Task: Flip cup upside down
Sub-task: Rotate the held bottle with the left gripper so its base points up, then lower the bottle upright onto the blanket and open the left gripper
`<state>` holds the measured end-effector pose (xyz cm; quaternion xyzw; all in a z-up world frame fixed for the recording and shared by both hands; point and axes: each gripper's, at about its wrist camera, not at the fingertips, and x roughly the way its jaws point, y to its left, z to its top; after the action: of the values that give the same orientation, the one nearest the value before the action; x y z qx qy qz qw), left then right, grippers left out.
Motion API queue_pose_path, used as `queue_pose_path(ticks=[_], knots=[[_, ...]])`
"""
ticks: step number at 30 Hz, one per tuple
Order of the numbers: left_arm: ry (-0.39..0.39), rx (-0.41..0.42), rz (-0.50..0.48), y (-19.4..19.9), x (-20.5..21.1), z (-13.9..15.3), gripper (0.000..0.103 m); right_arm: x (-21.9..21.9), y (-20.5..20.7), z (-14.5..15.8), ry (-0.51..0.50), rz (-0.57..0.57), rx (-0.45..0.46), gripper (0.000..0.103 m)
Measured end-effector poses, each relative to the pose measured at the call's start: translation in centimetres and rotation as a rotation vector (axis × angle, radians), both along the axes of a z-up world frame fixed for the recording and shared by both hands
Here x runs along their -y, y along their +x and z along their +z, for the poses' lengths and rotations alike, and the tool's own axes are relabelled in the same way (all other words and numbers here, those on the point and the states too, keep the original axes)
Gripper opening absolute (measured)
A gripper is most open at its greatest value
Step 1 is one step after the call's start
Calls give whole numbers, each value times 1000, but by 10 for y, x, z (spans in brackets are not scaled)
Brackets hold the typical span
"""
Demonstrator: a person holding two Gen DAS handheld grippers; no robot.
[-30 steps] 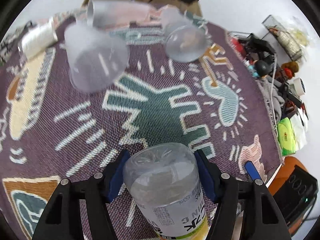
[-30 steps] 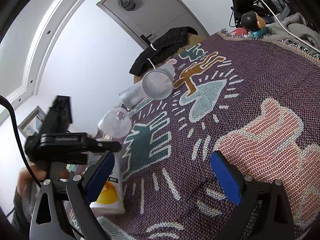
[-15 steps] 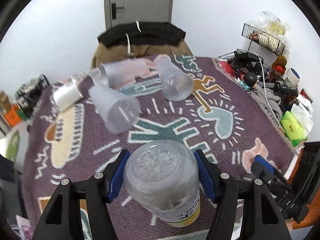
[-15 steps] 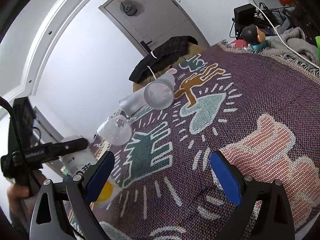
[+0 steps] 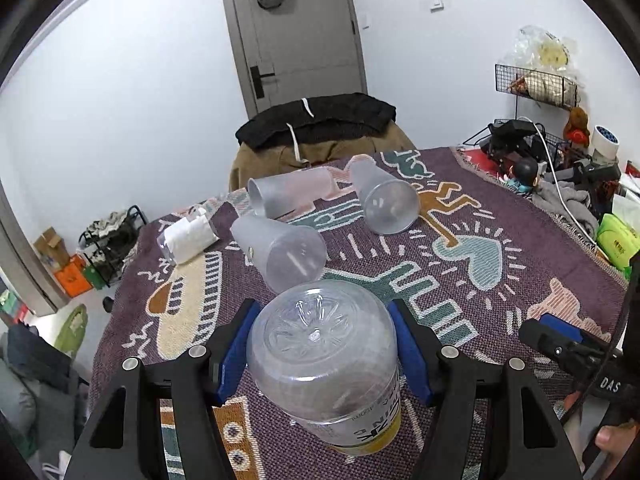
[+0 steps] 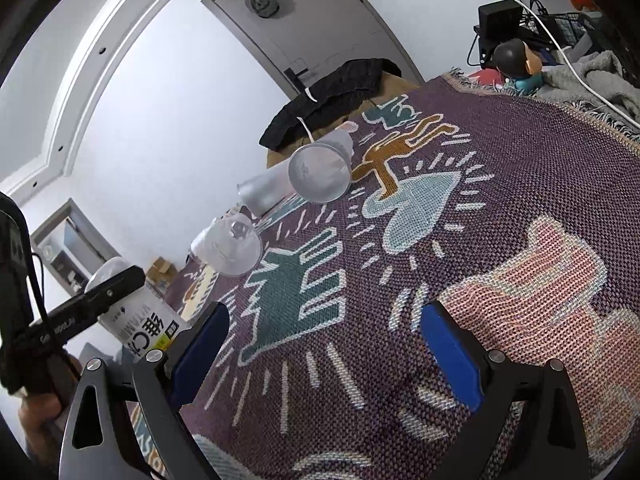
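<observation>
- The left gripper [image 5: 320, 356] is clamped on a clear plastic bottle [image 5: 322, 354], its blue pads [image 5: 234, 350] pressed to both sides; the bottle's ribbed base faces the camera and its yellow-and-white label sits lower, toward the gripper body.
- In the right wrist view the same bottle [image 6: 140, 320] shows at the left edge, held above the near-left corner of the blanket.
- The right gripper [image 6: 324, 354] has its jaws spread wide with nothing between them — only the woven blanket [image 6: 540, 168] lies beneath.
- Three frosted plastic cups lie on their sides on the purple patterned blanket [image 5: 500, 280]: the nearest cup [image 5: 280, 254] just beyond the bottle, mouth toward the left camera; a far cup [image 5: 384, 196] to its right, also mouth-on; a rear cup [image 5: 290, 194] lying crosswise behind them.
- A small clear bottle with a white label [image 5: 186, 236] rests on its side, left of the nearest cup.
- Beyond the blanket's far edge, a black garment [image 5: 316, 120] is draped over a brown chair back, in front of a grey door [image 5: 292, 28].
</observation>
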<state>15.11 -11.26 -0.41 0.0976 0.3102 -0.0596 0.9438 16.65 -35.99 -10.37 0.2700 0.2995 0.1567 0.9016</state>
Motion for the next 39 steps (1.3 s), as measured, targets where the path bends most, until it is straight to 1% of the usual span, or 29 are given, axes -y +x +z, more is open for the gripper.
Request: queue_pose_path(ticks=[1,2,4,7,12,15,19,20,23,25,26,27,28,30,32,39], knots=[[12,30,9,-4,2,-1,67,1,1,-1,1,-3,-2,97],[41,65,18,-8,5,-3,67,3,1,-2,1,-6,-5,97],[116,137,29,-14,14,-8,67,4,2,-3,0,-10,-6,97],[125,176,14,-16,19,-15,67,5,2,-5,4,-10,-13,97],[84,178,-2,-10,22,-21,67,4,2,-5,3,-9,-11,97],[87,193,-6,-8,25,-25,67,6,3,-7,25,-6,-18,97],[84,170,-3,-3,26,-34,67,8,4,-9,42,-1,-26,97],[103,183,6,-4,27,-36,69,8,4,-9,43,0,-27,97],[114,158,-24,-3,30,-36,83,8,5,-9,41,0,-33,97],[108,157,-29,-6,30,-31,85,7,6,-9,29,-7,-40,97],[106,167,-28,-8,30,-26,89,6,7,-9,18,-12,-44,97],[103,179,-26,-10,29,-22,99,5,7,-8,6,-17,-48,97],[93,195,-24,-13,27,-17,103,4,6,-7,-6,-21,-50,97],[62,216,-17,-17,21,-8,103,2,5,-4,-26,-24,-48,97],[43,213,-14,-19,17,-3,103,1,3,1,-45,-26,-41,97],[7,239,7,-34,-4,14,103,-9,-5,19,-86,-17,-18,97]])
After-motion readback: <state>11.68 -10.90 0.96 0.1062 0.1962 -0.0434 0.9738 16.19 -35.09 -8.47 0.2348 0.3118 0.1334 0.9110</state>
